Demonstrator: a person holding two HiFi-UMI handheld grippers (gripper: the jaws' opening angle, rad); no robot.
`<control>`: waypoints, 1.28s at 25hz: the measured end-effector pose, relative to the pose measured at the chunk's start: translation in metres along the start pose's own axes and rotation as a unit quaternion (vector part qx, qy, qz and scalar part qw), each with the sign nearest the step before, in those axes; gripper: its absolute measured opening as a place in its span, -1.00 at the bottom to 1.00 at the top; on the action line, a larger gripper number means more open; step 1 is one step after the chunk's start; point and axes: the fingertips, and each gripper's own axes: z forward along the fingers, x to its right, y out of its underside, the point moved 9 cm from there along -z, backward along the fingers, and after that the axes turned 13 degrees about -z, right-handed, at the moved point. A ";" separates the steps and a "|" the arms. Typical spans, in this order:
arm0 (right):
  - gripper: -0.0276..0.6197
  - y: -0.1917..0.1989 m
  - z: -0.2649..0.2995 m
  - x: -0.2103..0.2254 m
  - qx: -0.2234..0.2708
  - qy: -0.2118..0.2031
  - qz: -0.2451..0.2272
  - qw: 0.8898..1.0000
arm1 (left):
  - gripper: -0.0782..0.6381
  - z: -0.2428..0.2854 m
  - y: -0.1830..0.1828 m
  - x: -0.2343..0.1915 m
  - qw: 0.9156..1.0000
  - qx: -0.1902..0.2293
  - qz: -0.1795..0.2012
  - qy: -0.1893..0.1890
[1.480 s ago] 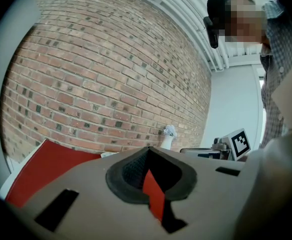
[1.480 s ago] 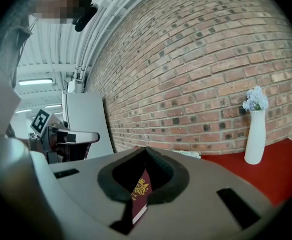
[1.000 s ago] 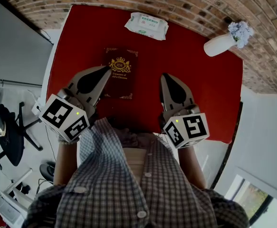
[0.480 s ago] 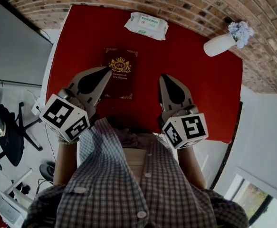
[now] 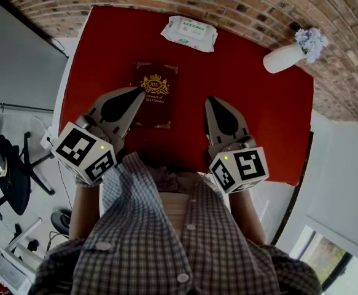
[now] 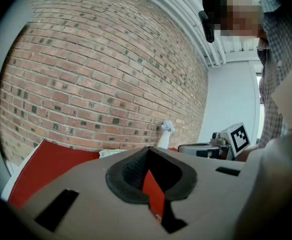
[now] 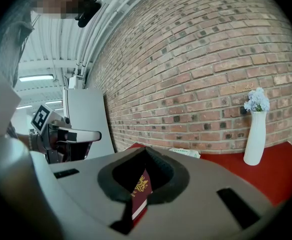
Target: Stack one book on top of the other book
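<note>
White vase point(image 5: 283, 59) holds pale flowers point(image 5: 311, 42); book point(image 5: 158, 94) lies well apart.

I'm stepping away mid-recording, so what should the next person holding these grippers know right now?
Dark red gold-crested book lies flat on the red table; only one cover shows.
Left gripper: shut, empty, tip over the book's left edge.
Right gripper: shut, empty, right of the book.
Done: unclear, a second book may lie underneath.
Left: check the stack; otherwise find the other book.

Book point(image 5: 155, 95) lying on table point(image 5: 258, 121), left of middle; wipes pack point(image 5: 190, 33) sitting behind it near the wall; vase point(image 5: 287, 56) standing at back right.
</note>
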 end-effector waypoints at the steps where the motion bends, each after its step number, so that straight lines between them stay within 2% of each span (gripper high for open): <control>1: -0.89 0.000 0.000 0.000 0.000 0.000 -0.001 1.000 | -0.76 0.000 0.000 0.000 1.000 0.000 0.000 0.000; 32: -0.89 0.002 0.003 -0.005 -0.009 -0.012 -0.009 1.000 | -0.76 -0.001 0.003 -0.002 1.000 -0.008 -0.005 -0.004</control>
